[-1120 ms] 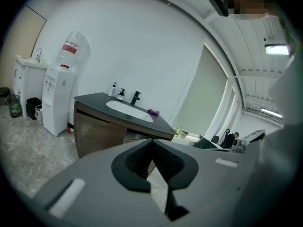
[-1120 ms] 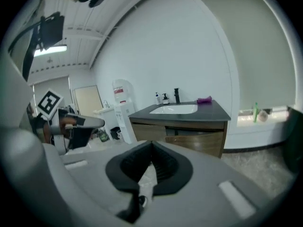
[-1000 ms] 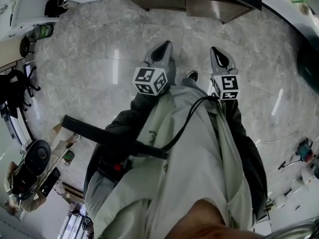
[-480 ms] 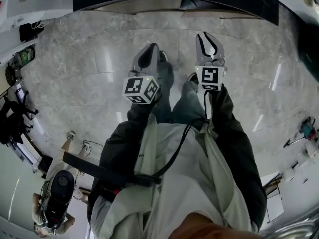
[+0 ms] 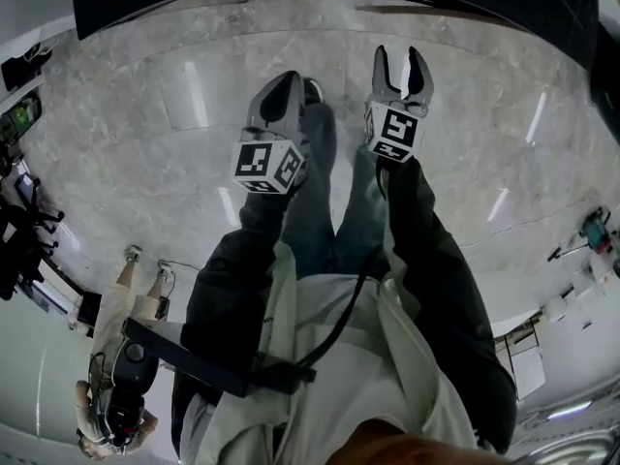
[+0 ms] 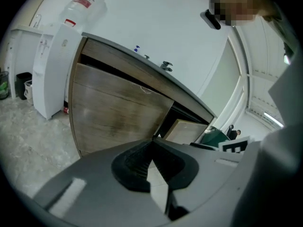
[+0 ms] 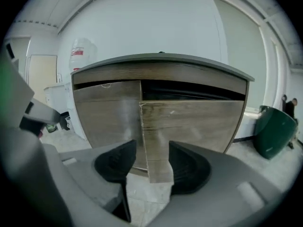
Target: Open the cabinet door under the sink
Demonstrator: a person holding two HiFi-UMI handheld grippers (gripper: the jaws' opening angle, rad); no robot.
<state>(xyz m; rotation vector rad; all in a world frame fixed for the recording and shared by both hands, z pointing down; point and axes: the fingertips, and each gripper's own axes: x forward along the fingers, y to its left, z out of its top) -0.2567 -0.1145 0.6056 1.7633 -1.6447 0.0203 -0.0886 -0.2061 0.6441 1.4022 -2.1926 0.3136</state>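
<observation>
both arms reach down toward the cabinet door (image 7: 189,126), left gripper (image 5: 287,83) closed tight, right gripper (image 5: 398,61) opening its jaws on nothing.

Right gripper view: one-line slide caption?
Right gripper, jaws opening with nothing gripped, lines up on the free edge of the ajar cabinet door under the counter.
</observation>
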